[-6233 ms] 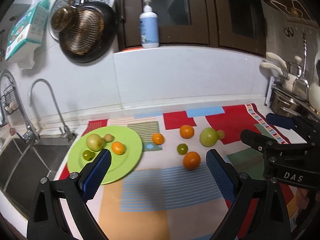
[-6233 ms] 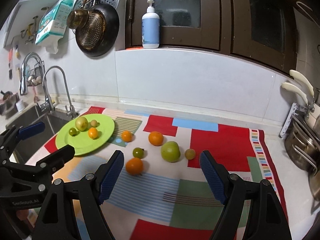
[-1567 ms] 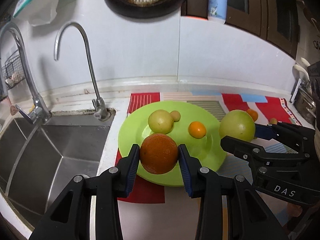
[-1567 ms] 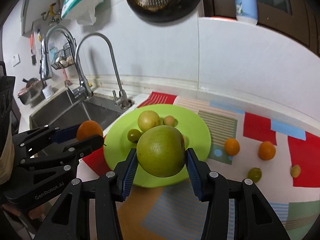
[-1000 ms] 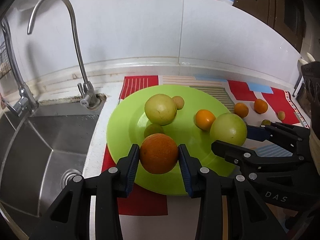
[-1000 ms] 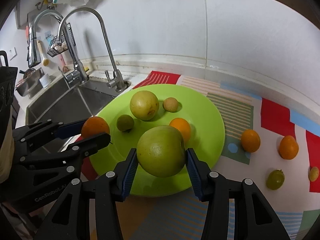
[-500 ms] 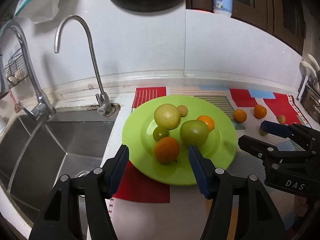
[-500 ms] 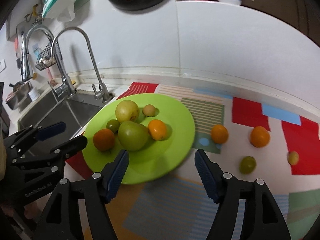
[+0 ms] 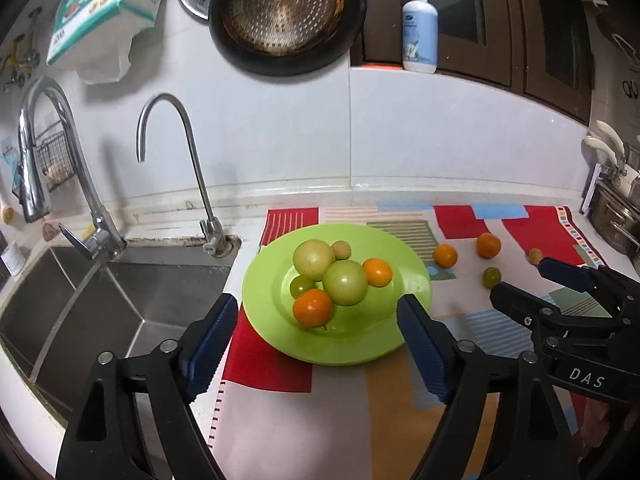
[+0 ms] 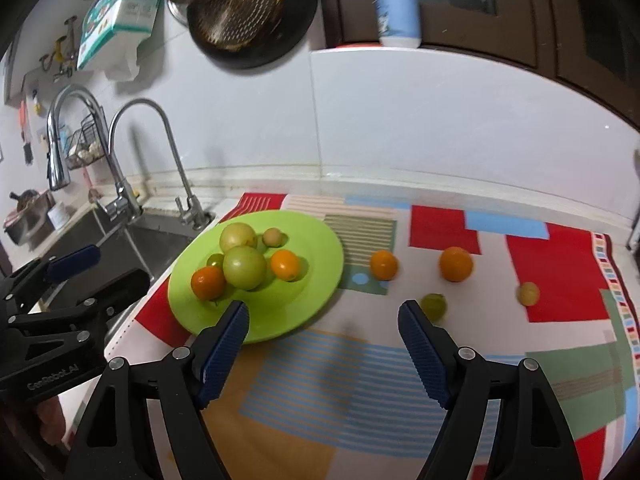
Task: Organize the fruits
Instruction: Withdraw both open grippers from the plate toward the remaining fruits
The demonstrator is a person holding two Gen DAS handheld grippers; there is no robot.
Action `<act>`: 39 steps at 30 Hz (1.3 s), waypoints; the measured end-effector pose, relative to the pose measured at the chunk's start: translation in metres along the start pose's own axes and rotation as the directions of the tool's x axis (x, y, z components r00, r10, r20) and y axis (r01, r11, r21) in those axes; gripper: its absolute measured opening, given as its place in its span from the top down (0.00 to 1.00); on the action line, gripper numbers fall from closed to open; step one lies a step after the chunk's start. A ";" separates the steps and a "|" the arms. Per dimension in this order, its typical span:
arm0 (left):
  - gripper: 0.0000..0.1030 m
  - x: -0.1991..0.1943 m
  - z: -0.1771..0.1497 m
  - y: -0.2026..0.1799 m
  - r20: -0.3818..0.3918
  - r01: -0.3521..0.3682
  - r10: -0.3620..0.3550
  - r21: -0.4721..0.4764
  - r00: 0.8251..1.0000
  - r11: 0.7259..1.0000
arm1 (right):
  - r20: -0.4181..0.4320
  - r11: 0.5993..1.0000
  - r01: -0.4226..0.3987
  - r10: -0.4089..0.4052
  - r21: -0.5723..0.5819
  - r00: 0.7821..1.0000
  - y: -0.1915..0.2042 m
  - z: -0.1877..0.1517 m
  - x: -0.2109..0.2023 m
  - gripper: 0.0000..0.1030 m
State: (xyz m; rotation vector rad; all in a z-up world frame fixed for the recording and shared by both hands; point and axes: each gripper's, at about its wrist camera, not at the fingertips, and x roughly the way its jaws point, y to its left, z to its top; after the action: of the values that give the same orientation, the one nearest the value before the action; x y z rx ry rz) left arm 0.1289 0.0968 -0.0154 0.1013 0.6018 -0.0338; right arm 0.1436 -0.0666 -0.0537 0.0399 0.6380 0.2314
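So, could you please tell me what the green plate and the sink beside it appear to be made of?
Green plate: probably plastic or melamine; uniform bright lime colour with a soft, smooth sheen. Sink: apparently stainless steel; grey brushed surface with dull reflections, matching the shiny metal taps behind it.

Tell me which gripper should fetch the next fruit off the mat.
Probably the right gripper: it is open and empty, with the small green fruit by its right fingertip. The left gripper, also open, faces the green plate near the sink.
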 end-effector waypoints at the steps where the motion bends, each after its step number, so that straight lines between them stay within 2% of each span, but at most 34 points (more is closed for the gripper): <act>1: 0.18 -0.003 0.001 -0.002 0.004 -0.002 0.002 0.000 1.000 1.000 | 0.005 1.000 0.005 -0.005 0.002 1.000 -0.002 0.000 -0.003 0.25; 7: 0.15 -0.017 0.002 -0.017 0.028 0.000 0.000 0.013 1.000 1.000 | 0.040 0.999 0.044 -0.044 0.015 0.998 -0.015 -0.003 -0.028 0.25; 19: 0.07 -0.033 0.006 -0.066 0.069 0.048 -0.051 0.047 0.996 0.998 | 0.095 0.994 0.102 -0.104 0.028 0.990 -0.052 -0.008 -0.066 0.25; 28: 0.05 -0.035 0.013 -0.104 0.077 0.059 -0.063 0.056 0.995 0.997 | 0.116 0.992 0.124 -0.126 0.029 0.985 -0.087 -0.009 -0.079 0.25; 39: 0.05 -0.026 0.016 -0.142 0.072 0.063 -0.068 0.069 0.995 0.996 | 0.109 0.993 0.114 -0.116 0.023 0.987 -0.122 -0.009 -0.080 0.25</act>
State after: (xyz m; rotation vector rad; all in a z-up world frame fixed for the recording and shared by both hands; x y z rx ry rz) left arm 0.1075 -0.0458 0.0000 0.1446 0.5292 -0.1213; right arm 0.1005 -0.2038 -0.0272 0.0313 0.5302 0.1120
